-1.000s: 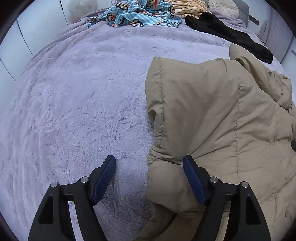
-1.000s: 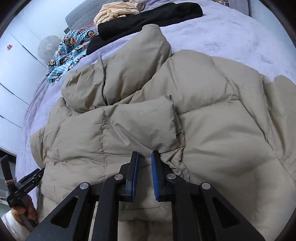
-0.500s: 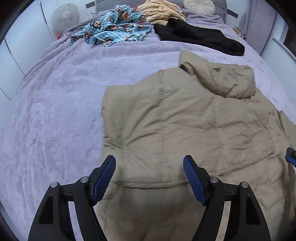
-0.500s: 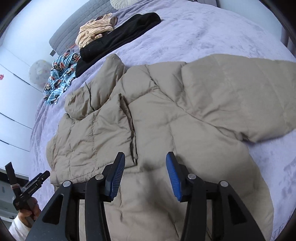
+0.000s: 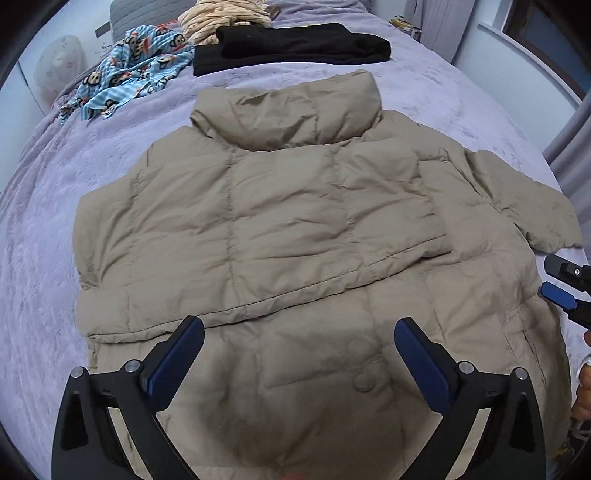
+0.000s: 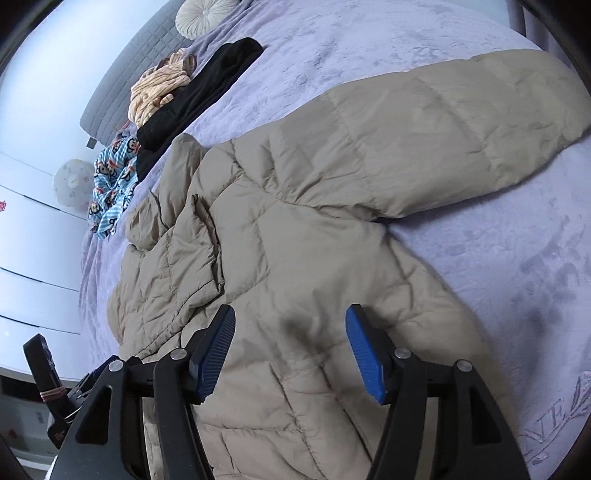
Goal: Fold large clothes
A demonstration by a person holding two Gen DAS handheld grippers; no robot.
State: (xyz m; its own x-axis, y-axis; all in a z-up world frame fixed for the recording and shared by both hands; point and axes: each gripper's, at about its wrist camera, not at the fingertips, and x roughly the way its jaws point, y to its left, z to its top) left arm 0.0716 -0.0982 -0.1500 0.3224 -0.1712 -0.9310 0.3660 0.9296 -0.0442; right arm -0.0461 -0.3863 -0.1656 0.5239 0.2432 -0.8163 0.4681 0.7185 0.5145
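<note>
A large tan puffer jacket (image 5: 280, 229) lies flat on the lilac bedspread (image 5: 40, 229), collar toward the far end. Its left sleeve is folded across the body; its right sleeve (image 6: 461, 122) stretches out to the side. My left gripper (image 5: 299, 354) is open and empty above the jacket's lower hem. My right gripper (image 6: 291, 350) is open and empty above the jacket's right side, near the armpit of the spread sleeve. The right gripper also shows at the right edge of the left wrist view (image 5: 565, 291).
At the far end of the bed lie a blue monkey-print garment (image 5: 125, 85), a black garment (image 5: 291, 46) and a cream striped one (image 5: 225, 14). A round cushion (image 6: 201, 16) sits by the grey headboard. White cupboards stand left of the bed.
My right gripper has opened and let go of the jacket fold it was pinching. Both grippers have pulled back, and the left sleeve now lies folded over the jacket's body.
</note>
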